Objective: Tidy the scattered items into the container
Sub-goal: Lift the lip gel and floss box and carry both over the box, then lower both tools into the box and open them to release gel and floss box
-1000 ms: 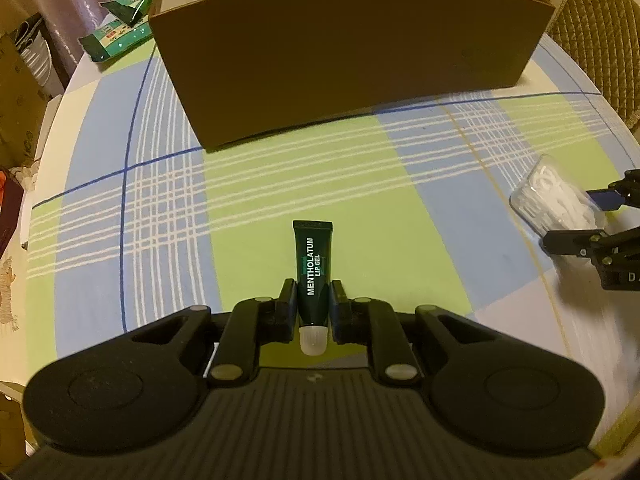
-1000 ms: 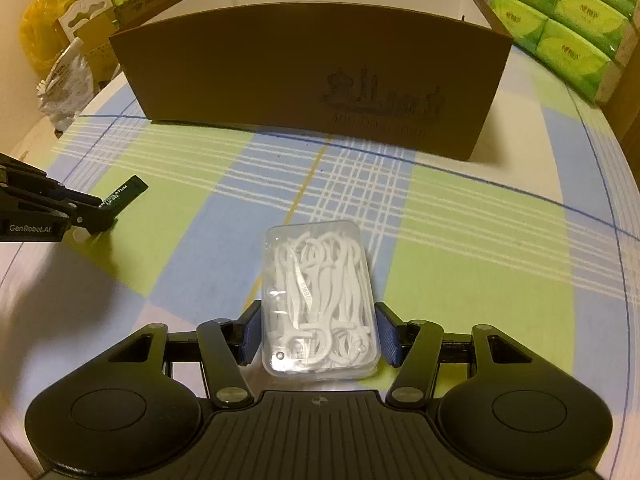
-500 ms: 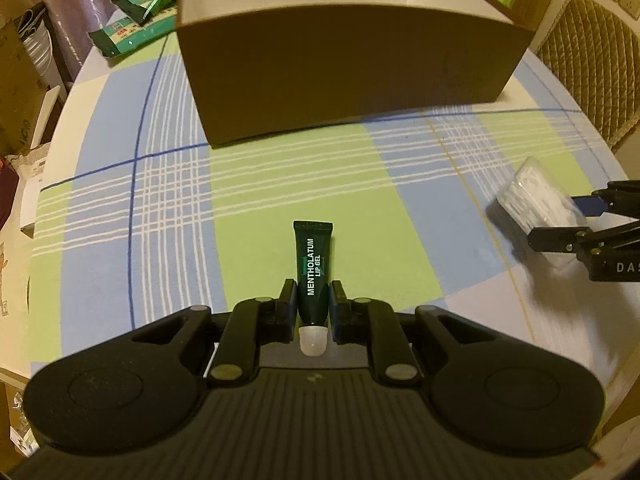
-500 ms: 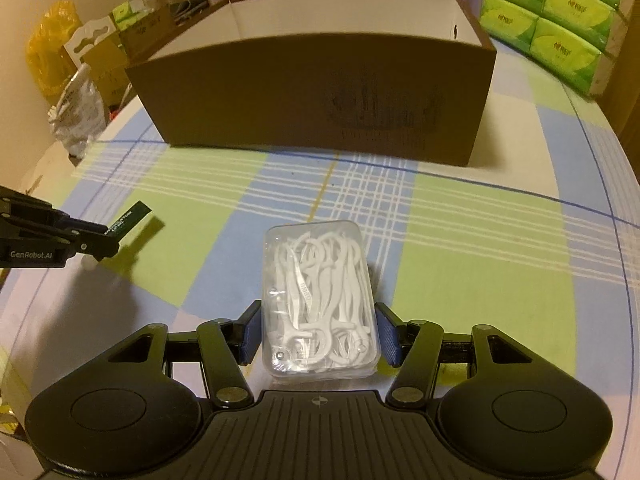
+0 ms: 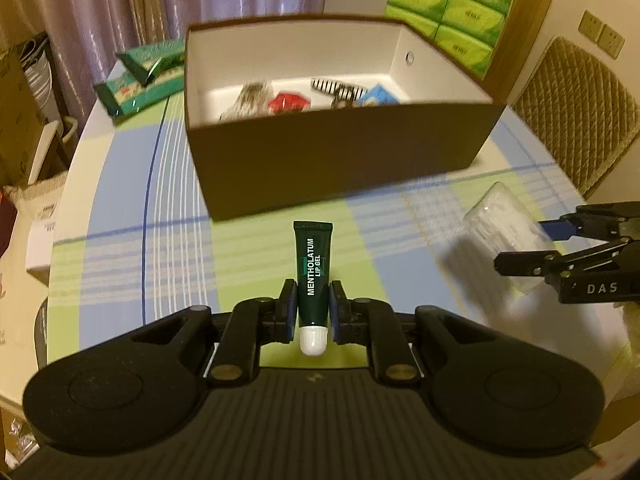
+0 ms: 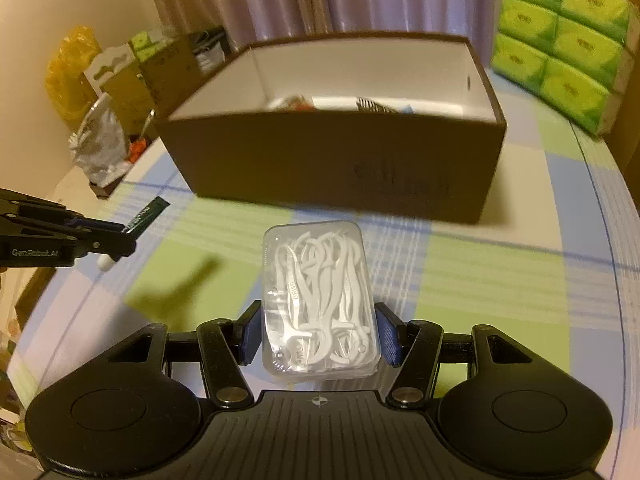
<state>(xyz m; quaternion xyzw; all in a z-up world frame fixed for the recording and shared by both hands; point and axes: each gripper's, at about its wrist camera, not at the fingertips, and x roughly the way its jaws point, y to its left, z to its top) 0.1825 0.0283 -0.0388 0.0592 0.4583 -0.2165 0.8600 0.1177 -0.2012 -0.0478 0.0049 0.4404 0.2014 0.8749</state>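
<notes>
You've got both loads up off the tabletop (image 5: 120, 200): your left tongs (image 5: 313, 309) are clamped on the Mentholatum lip gel tube (image 5: 313, 266), your right tongs (image 6: 319, 334) pinched on the clear box of floss picks (image 6: 318, 300). The brown cardboard box (image 5: 340, 160) ahead already holds several small items, though they're blurred. By my read, these two need dropping in, and the green packets (image 5: 140, 80) beside the box look left to collect.

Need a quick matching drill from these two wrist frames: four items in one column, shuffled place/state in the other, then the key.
Items
1. lip gel tube
2. floss pick case
3. brown box
4. green snack packs

Places/states
A. on the table left of the box
B. clamped in the right gripper
C. open, already holding a few items
D. clamped in the left gripper

Pairs: 1-D, 2-B, 3-C, 4-A
</notes>
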